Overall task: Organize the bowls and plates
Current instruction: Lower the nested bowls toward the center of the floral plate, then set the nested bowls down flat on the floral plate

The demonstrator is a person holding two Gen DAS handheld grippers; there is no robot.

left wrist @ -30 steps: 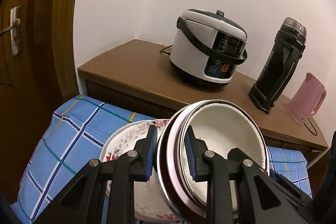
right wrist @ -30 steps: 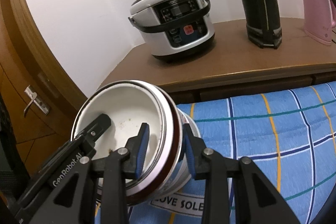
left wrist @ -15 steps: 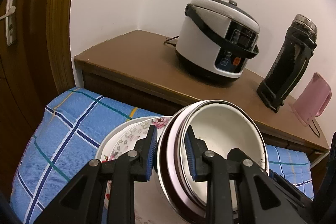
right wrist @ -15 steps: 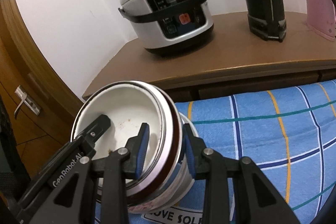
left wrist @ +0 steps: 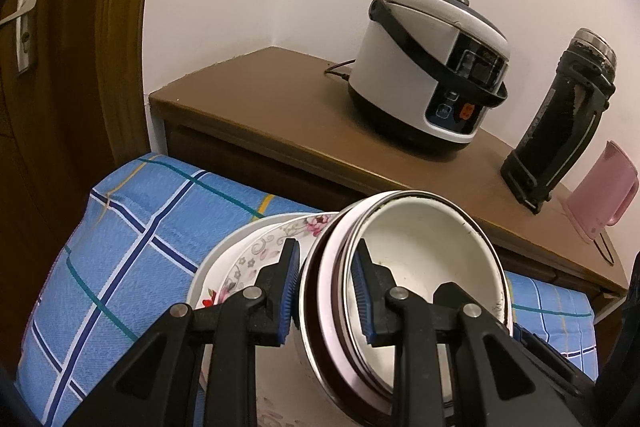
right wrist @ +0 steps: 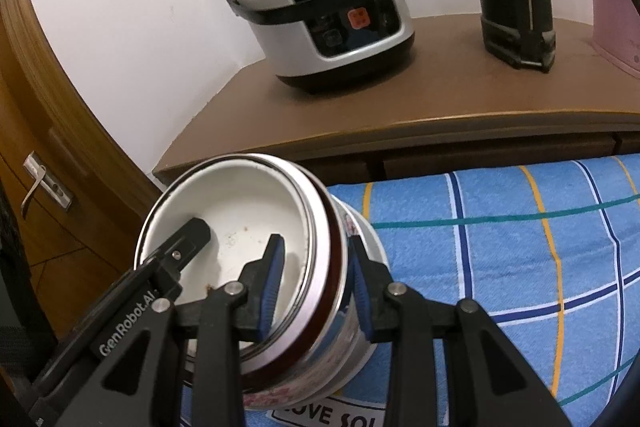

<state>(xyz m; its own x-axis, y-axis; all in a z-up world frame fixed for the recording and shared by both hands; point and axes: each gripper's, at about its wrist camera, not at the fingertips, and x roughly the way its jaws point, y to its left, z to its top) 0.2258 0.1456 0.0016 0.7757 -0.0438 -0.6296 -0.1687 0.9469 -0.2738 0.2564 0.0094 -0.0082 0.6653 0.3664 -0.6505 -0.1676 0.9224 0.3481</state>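
Both tools grip the same nested bowls, tilted w/ the opening facing the cams. Left tool point(left wrist: 326, 285): closed on the left rim of the bowls point(left wrist: 432, 267), one blue pad outside, one inside the white top bowl. Right tool point(right wrist: 316, 285): closed on the right rim of the bowls point(right wrist: 240, 215), same way, one pad in, one out. Left tool's black finger shows inside the bowl in the right view.

Bowls sit against a floral plate point(left wrist: 264, 255), which lies just left of and behind them, over a blue plaid cloth point(left wrist: 132, 227). Can't tell if the bowls touch the cloth.

Far side: brown desk point(left wrist: 256, 99) w/ rice cooker point(left wrist: 432, 67) at its middle, black thermos point(left wrist: 560, 115) to the right, pink jug point(left wrist: 604, 191) farthest right. Door w/ metal handle point(left wrist: 20, 23) on the far left.
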